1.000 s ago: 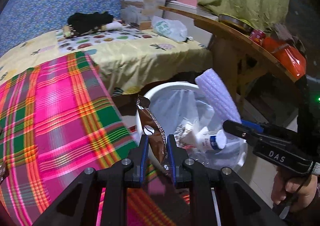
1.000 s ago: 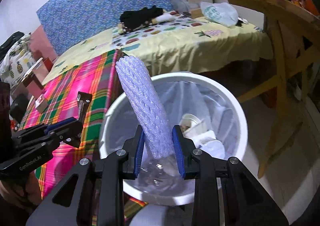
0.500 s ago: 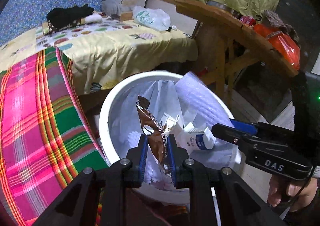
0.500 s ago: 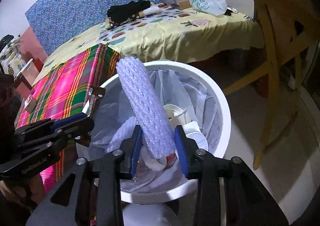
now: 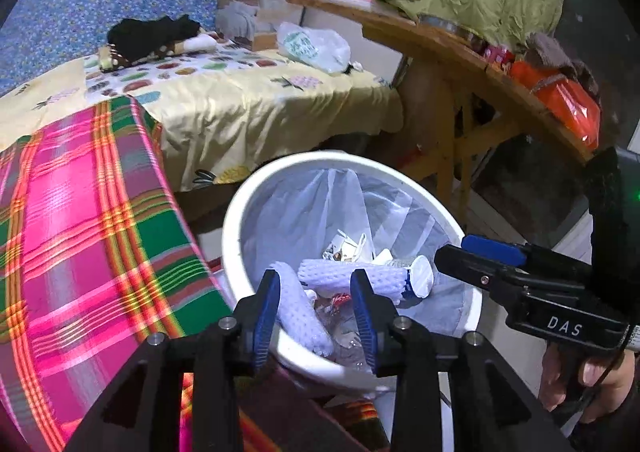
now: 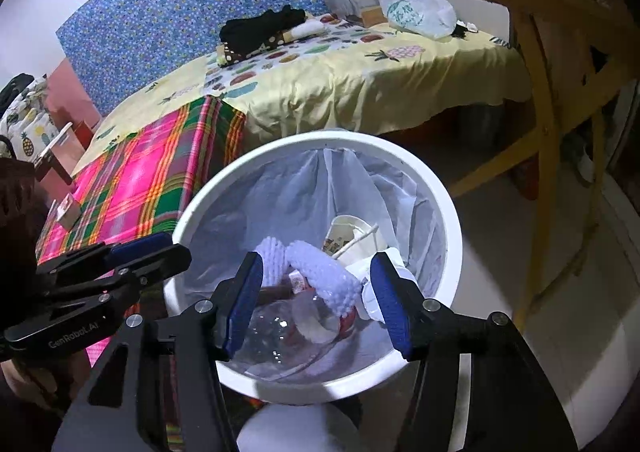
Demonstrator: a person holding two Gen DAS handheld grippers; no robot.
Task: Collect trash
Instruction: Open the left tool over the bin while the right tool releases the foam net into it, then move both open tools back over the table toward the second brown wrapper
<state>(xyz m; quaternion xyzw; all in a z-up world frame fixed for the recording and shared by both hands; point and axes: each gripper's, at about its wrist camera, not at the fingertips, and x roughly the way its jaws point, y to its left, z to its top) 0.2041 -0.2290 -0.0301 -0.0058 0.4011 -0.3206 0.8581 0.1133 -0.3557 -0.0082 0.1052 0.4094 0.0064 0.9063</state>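
**Trash lies in the bin, below both spread grippers**

The white foam net sleeve [image 6: 320, 276] lies inside the white bin [image 6: 454, 236], on top of the other rubbish: a paper cup [image 6: 350, 232], a clear plastic bottle [image 6: 280, 332] and, seen from the left wrist, a second foam sleeve [image 5: 304, 312] leaning against the bin's near wall. All of it sits down in the bin's liner bag [image 6: 280, 192], well below your fingertips.

Your right gripper [image 6: 316, 300] hangs over the near rim of the bin with its jaws opening; nothing is between the blue pads, and the foam sleeve shows through the gap, apart from both. Your left gripper [image 5: 314, 308] hovers over the bin's near-left rim, its jaws opening too, empty, with the rubbish lying beneath them untouched.

The bin stands on the floor just beside the corner of the bed, where the pink plaid blanket [image 5: 80, 232] hangs. A wooden table [image 5: 440, 48] stands behind the bin.
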